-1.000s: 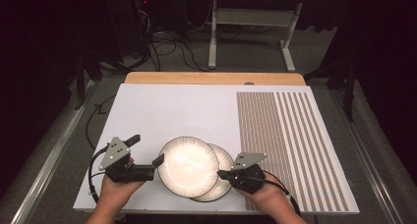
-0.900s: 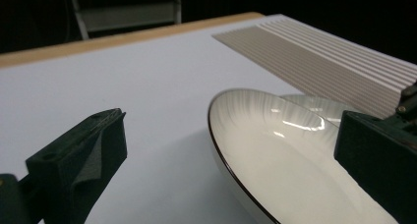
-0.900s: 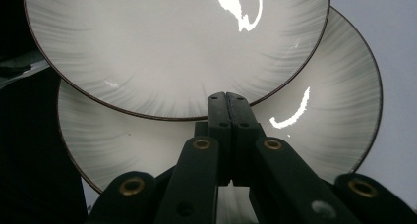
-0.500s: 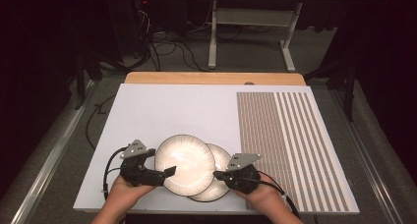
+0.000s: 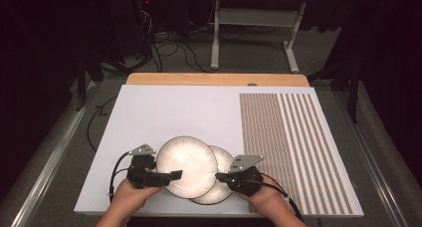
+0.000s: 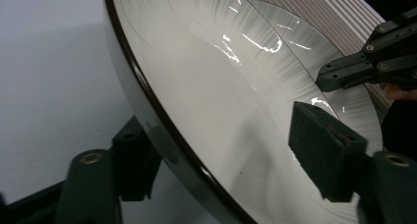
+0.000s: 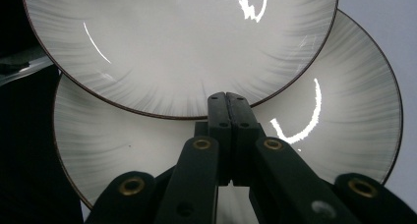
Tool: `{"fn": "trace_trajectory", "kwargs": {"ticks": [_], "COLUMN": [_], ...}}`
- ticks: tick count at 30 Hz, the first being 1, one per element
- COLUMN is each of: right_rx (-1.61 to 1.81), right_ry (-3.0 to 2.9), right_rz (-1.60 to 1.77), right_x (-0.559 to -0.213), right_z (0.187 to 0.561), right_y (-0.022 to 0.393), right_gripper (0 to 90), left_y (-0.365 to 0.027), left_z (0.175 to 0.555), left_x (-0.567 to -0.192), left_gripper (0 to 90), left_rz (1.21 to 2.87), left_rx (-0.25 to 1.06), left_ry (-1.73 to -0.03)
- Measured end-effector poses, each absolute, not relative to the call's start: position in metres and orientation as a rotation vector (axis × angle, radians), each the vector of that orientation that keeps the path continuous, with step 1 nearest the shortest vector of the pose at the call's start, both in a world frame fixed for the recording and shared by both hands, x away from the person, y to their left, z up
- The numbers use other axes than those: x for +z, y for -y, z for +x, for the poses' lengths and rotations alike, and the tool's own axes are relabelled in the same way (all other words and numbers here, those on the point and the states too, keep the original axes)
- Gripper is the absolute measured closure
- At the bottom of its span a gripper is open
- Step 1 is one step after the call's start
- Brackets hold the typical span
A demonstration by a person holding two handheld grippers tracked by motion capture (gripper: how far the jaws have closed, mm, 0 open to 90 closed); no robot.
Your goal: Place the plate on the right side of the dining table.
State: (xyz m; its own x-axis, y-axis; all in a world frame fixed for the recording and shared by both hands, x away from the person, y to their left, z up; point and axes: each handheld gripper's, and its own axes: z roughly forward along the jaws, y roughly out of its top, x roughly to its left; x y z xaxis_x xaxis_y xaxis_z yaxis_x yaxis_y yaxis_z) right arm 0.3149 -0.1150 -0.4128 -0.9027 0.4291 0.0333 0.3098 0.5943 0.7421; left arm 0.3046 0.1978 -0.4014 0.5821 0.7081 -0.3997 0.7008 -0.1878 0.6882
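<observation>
Work in hand: we are separating two stacked plates, the top plate (image 5: 186, 165) lying over the lower plate (image 5: 219, 179) and shifted toward our left.
Left tool (image 5: 174, 175): its jaws have just been closing, and we are bringing them astride the top plate's left rim, one jaw over the plate and one under; in the left tool view we are not seeing the pads (image 6: 324, 150) pressing yet.
Right tool (image 5: 219, 177): we are keeping its jaws pressed together, their tips resting on the lower plate just at the top plate's edge; it is pinching nothing that we can see, and we judge that it is steadying the lower plate.
Done: we are already at both plates, one tool on each side.
Left: we are judging that the pinch on the rim, the lift and the setting down elsewhere are all waiting.
Place of the plates: they are sitting near the front edge of the surface (image 5: 164, 112), between our hands.
Surface: we are working on a white board with a striped panel (image 5: 293, 142) on its right part and a wooden strip (image 5: 214, 79) along the far edge.
Room: we are seeing dark surroundings, grey carpet, cables (image 5: 169, 48) and a white stand (image 5: 249, 33) beyond.
</observation>
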Motion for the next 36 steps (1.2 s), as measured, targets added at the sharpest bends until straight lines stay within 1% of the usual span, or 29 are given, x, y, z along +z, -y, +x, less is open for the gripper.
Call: {"fn": "trace_trajectory", "kwargs": {"ticks": [2,6,11,13,17,27,36], "right_rx": [1.199,1.196,1.193,1.188,1.192,1.198,1.221], "right_ry": [-2.668,-2.667,-2.666,-2.668,-2.668,-2.661,-2.636], "right_rz": [0.624,0.627,0.630,0.630,0.628,0.632,0.638], "right_x": [-0.413,-0.412,-0.413,-0.413,-0.413,-0.411,-0.408], "right_z": [0.315,0.315,0.315,0.315,0.314,0.314,0.313], "right_y": [0.115,0.115,0.115,0.115,0.114,0.116,0.120], "right_gripper": [90.0,90.0,90.0,90.0,90.0,90.0,90.0], "left_y": [-0.198,-0.200,-0.203,-0.205,-0.203,-0.209,-0.212], "left_z": [0.305,0.306,0.308,0.308,0.308,0.309,0.307], "left_x": [-0.401,-0.400,-0.400,-0.399,-0.397,-0.399,-0.396], "left_gripper": [37.2,50.1,54.2,57.6,59.5,62.8,68.3], "left_rz": [1.911,1.906,1.884,1.869,1.869,1.814,1.767], "left_rx": [0.003,-0.004,-0.047,-0.062,-0.050,-0.094,-0.079], "left_ry": [-1.161,-1.206,-1.237,-1.243,-1.246,-1.255,-1.226]}}
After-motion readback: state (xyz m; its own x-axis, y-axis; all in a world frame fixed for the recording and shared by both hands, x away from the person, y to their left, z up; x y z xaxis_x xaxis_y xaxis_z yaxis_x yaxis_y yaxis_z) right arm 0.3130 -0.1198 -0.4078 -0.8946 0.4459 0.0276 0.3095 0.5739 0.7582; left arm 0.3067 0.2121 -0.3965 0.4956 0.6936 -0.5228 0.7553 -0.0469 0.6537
